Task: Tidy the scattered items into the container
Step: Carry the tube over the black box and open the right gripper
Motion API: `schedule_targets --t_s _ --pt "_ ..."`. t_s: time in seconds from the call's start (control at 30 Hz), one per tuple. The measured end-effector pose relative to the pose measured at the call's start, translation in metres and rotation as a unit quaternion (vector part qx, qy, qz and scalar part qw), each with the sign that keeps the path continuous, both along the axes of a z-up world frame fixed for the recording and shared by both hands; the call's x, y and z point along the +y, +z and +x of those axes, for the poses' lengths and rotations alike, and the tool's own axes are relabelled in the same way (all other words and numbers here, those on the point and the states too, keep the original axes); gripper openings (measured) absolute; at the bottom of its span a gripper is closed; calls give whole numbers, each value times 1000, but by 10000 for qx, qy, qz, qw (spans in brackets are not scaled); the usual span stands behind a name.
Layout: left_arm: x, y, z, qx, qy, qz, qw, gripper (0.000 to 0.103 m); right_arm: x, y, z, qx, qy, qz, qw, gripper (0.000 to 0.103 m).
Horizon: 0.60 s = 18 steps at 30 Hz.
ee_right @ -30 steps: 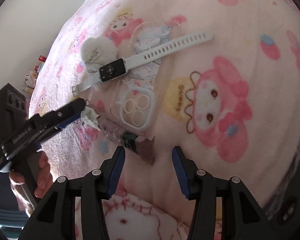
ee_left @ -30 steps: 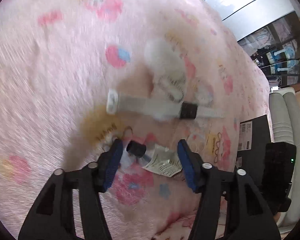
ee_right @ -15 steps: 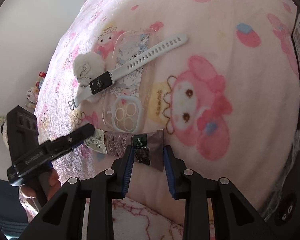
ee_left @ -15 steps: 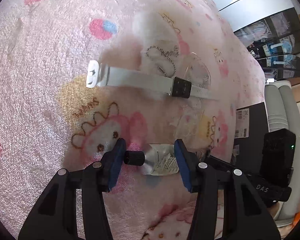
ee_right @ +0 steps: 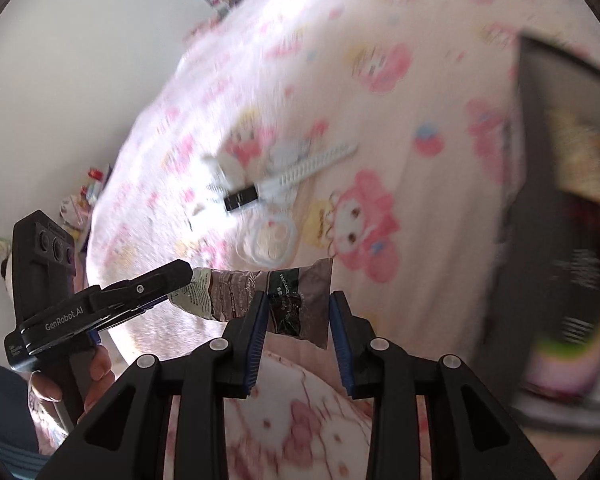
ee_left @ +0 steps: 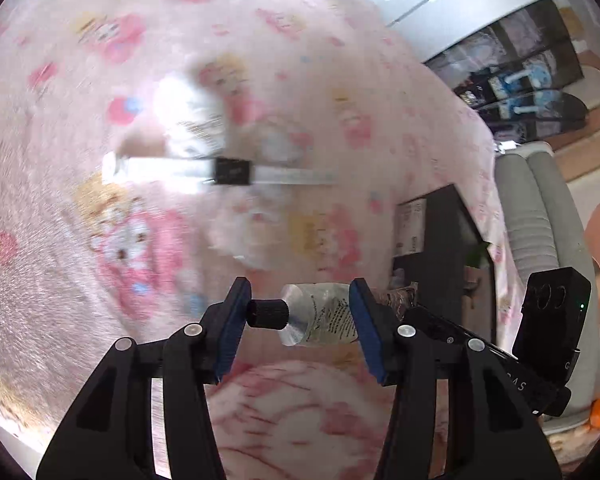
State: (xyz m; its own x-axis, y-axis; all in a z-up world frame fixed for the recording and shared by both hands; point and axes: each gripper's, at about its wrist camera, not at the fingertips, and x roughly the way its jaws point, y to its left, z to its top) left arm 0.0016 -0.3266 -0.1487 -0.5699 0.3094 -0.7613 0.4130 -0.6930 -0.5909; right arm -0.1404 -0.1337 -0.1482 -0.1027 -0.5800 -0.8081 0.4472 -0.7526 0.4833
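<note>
Together, 2 grippers hold 1 tube [ee_right: 260,296] above the pink cartoon blanket [ee_left: 80,260]: the left gripper [ee_left: 298,316] clamps its black cap [ee_left: 268,314] end, the right gripper [ee_right: 298,320] pinches its flat crimped tail. Crumpled and silvery, the tube carries printed text and a dark label. Beyond lie 1 white-strapped watch [ee_right: 242,196], 1 clear phone case [ee_right: 270,240], and 1 black container [ee_right: 560,220] at right.

Crumpled tube [ee_left: 320,314], black cap, horizontal above the blanket; white-strapped watch [ee_left: 230,171] flat beyond; black container [ee_right: 556,216].
</note>
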Motion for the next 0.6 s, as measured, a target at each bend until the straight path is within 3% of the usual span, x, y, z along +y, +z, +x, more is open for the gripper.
schedule_targets --t_s 0.17,0.37,0.47,0.6 --pt "62 48 -36 422 -511 -64 9978 51 74 52 4 460 -639 -364 9962 28" --pt "164 69 -101 662 -1338 17 9888 51 192 89 -9 885 -1199 -188 9887 28" --pt "207 61 -131 527 -1652 36 9848 51 248 84 -25 828 -1326 -7 9877 28" --pt "251 39 -162 106 -1928 -262 9808 51 299 54 -45 444 -1482 33 9880 28"
